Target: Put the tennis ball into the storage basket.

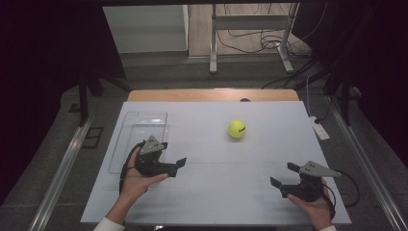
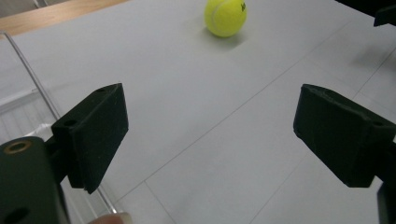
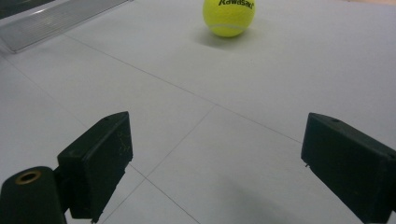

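Far left on the bench (image 1: 202, 202), a clear plastic tray (image 1: 126, 144): thin-walled, rectangular, see-through, lying flat along the white sheet's left edge. Just beside it, the left gripper (image 1: 179, 164), held low in a hand (image 1: 137, 180), jaws spread wide with nothing between them, black blocky pads with flat matte faces in the left gripper view. On to the middle, slightly toward the far side: a tennis ball (image 1: 236, 128), bright yellow, fuzzy felt, pale curved seam, dark lettering across the top, sitting alone on bare bench, well apart from tray and both grippers. Likely light, springy, a little give under pressure, felt offering decent friction to the pads. Round, though, so apt to roll at a nudge or squirt out of an off-centre pinch; best taken across its widest middle, jaws level on opposite sides. Smooth pale surface underneath, faint grid lines, no lip to stop a roll. Far right, the right gripper (image 1: 285, 174), gripped in the other hand (image 1: 315, 207), jaws likewise wide apart and empty, aimed toward the ball.
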The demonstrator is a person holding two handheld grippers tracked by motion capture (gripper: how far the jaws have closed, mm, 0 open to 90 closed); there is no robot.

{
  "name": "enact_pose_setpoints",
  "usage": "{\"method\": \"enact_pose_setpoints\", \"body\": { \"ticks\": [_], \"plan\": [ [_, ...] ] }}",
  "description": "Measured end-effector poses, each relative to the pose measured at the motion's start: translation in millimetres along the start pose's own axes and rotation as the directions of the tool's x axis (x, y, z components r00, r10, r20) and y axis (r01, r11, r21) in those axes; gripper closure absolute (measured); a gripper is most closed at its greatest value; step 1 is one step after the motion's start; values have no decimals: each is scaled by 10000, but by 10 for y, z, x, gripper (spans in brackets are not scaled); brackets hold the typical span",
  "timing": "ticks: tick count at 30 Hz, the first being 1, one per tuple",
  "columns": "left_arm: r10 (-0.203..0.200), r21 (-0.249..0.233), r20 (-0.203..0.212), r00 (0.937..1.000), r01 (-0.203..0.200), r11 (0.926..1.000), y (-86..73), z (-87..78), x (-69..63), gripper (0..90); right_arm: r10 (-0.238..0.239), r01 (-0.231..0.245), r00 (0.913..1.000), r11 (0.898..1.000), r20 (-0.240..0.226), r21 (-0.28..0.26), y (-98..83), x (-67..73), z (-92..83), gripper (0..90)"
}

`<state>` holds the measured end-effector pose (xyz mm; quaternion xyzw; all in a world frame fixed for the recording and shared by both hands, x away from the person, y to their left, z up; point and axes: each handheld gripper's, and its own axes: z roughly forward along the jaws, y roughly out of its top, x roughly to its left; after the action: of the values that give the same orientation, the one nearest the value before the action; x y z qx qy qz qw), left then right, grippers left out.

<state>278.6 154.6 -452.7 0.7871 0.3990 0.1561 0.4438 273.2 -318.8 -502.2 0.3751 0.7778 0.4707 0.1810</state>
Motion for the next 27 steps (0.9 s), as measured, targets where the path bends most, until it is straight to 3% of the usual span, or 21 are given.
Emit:
{"method": "enact_pose_setpoints", "body": {
  "ticks": [27],
  "plan": [
    [152, 233, 140, 9998, -155, 9996, 189, 178, -15, 115, 41, -41, 10000, 10000, 31, 19, -10, -12, 5, 93]
  ]
}}
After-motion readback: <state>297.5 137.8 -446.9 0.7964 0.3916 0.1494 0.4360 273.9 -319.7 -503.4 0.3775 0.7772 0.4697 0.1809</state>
